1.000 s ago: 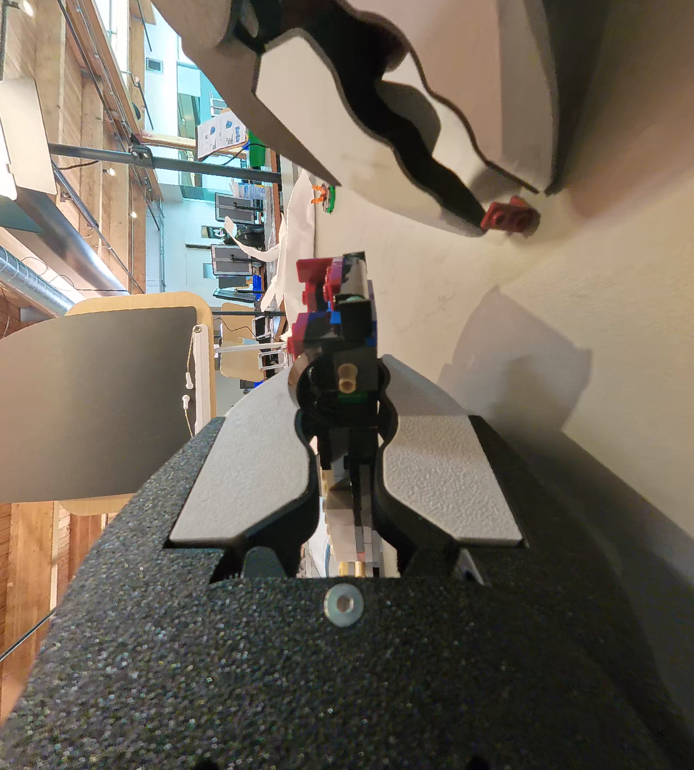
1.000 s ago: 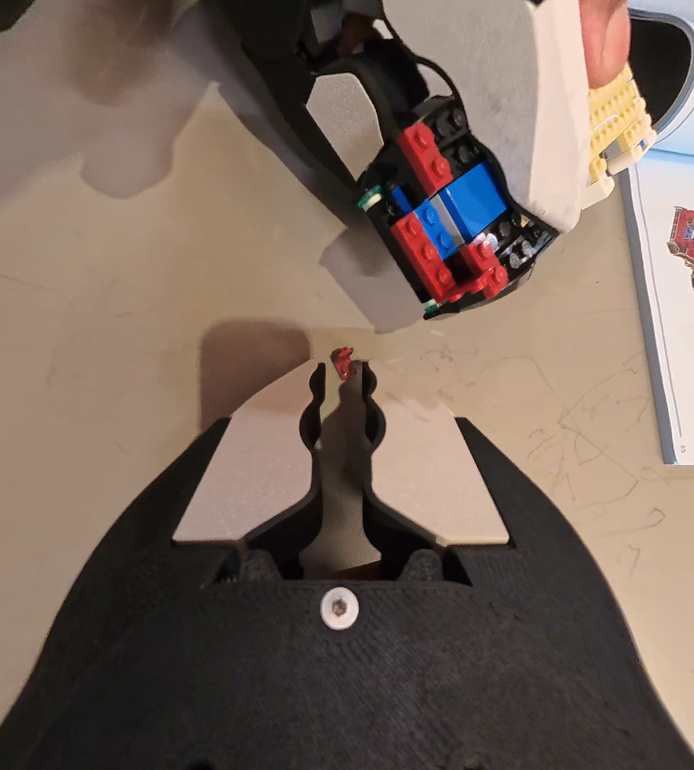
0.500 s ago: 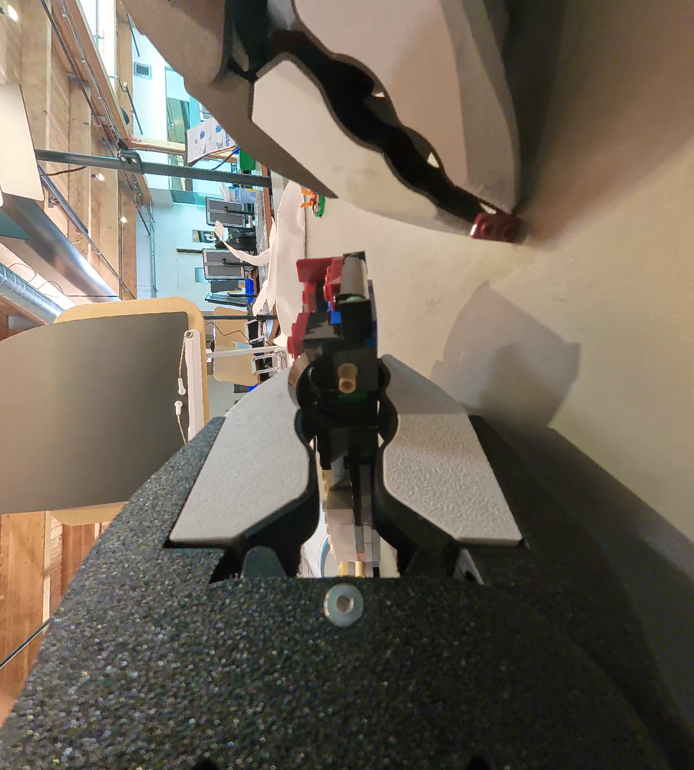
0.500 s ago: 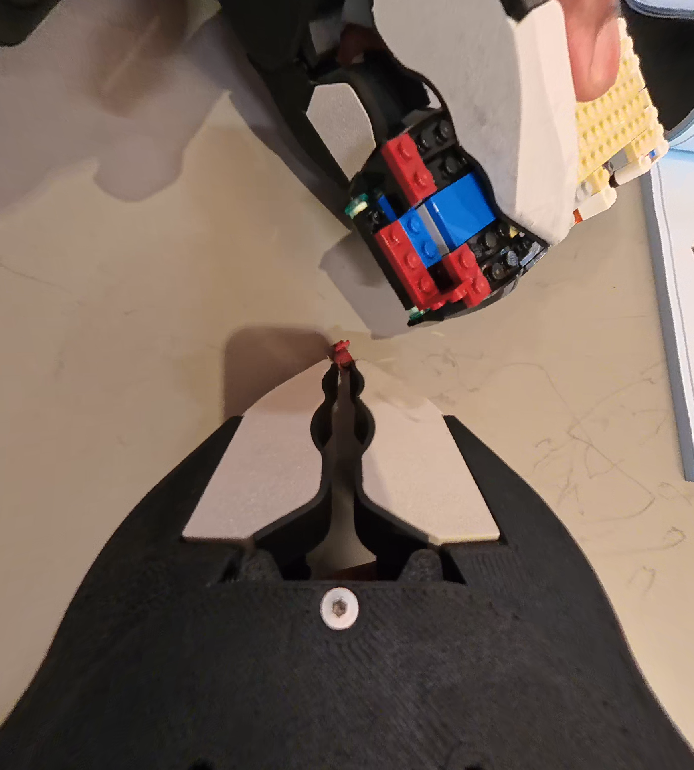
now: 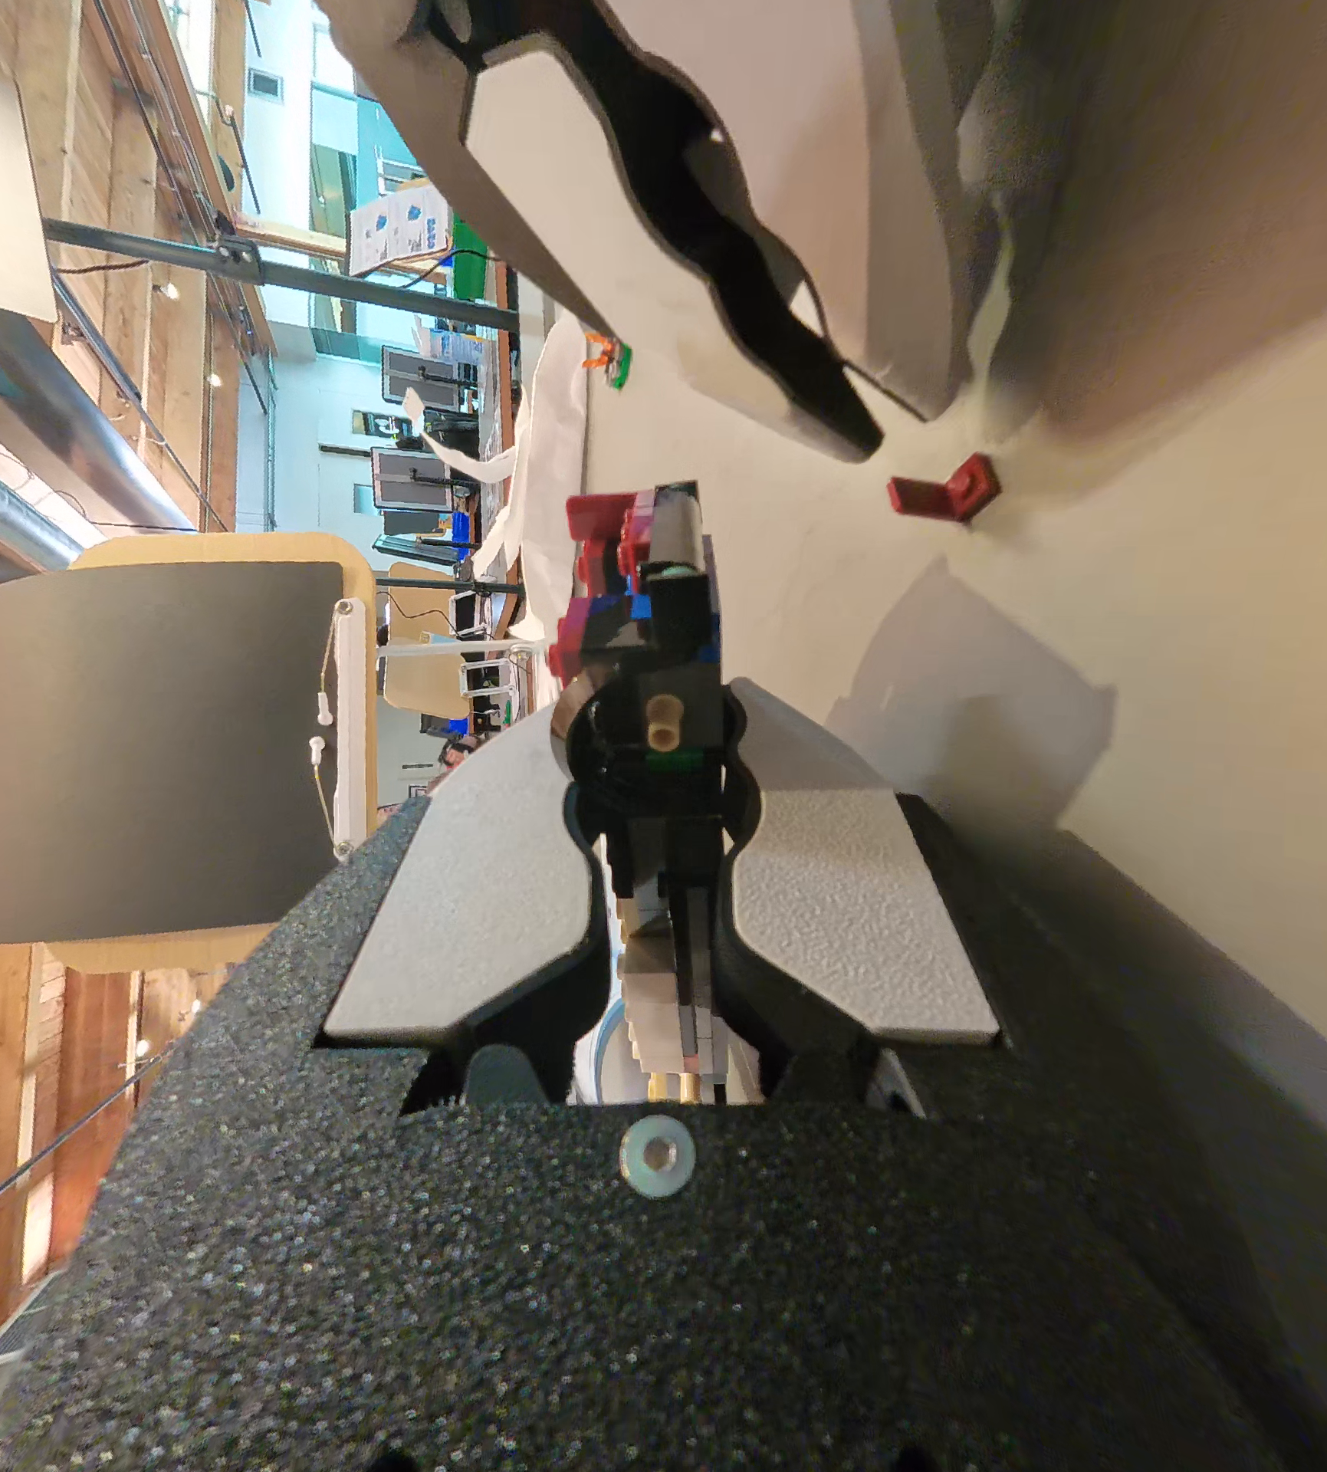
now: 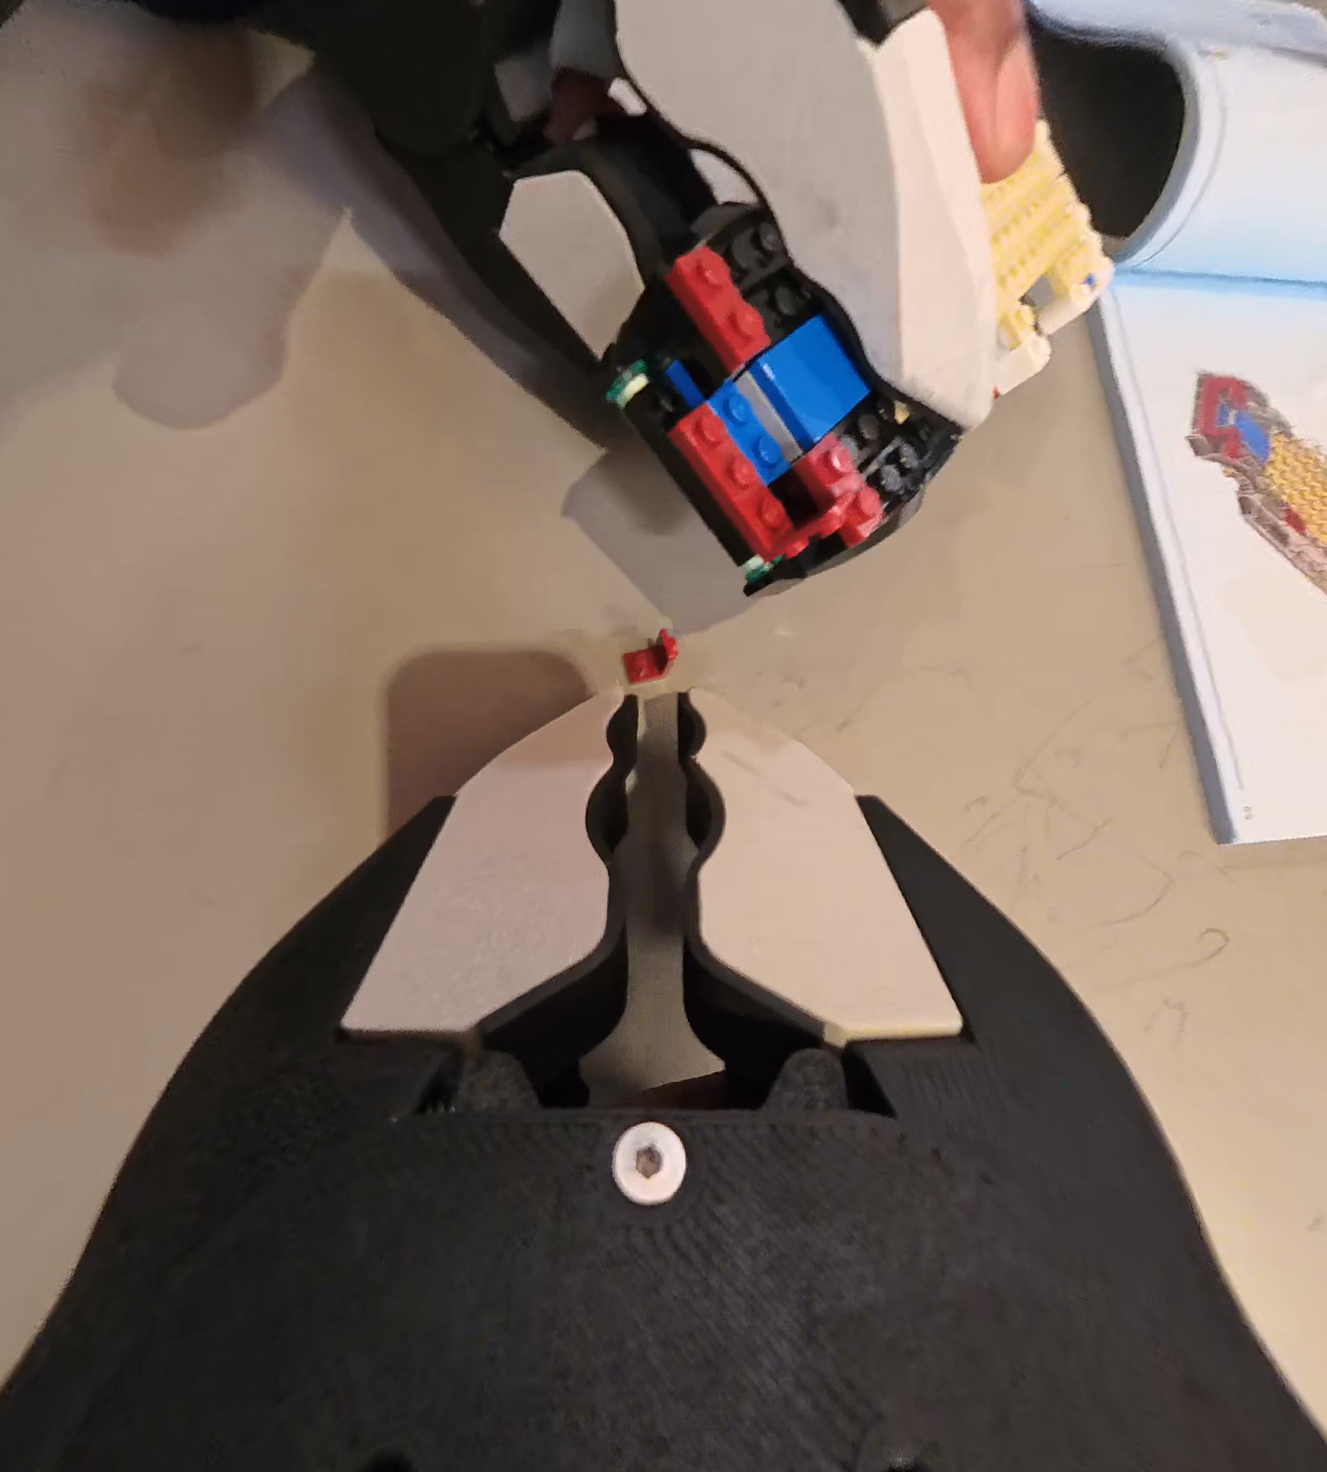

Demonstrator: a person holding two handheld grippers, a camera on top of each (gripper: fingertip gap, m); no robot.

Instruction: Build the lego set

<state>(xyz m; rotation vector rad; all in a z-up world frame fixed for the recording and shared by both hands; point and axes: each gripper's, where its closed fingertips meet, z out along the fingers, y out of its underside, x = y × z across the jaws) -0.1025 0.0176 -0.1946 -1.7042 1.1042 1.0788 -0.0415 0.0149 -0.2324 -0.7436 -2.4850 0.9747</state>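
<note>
While its two grey fingers (image 5: 485,876) clamp one brick model (image 5: 664,629) of black, red and blue pieces, the left gripper (image 5: 658,725) is turned on its side beside one beige tabletop (image 5: 1201,637). Seen from the right wrist, that one model (image 6: 771,414) hangs at the far centre, with a cream studded section (image 6: 1034,231) sticking out behind the fingers near a person's fingertip (image 6: 994,103). One right gripper (image 6: 656,701) hovers over the same table (image 6: 166,557), its two fingers a narrow slot apart with nothing between them. One small red bracket piece (image 6: 648,659) lies loose on the table just beyond those tips, touching neither; the left wrist view shows the same piece (image 5: 943,498) just past the tips of the right gripper (image 5: 867,430). One open instruction booklet (image 6: 1241,557) lies at far right
</note>
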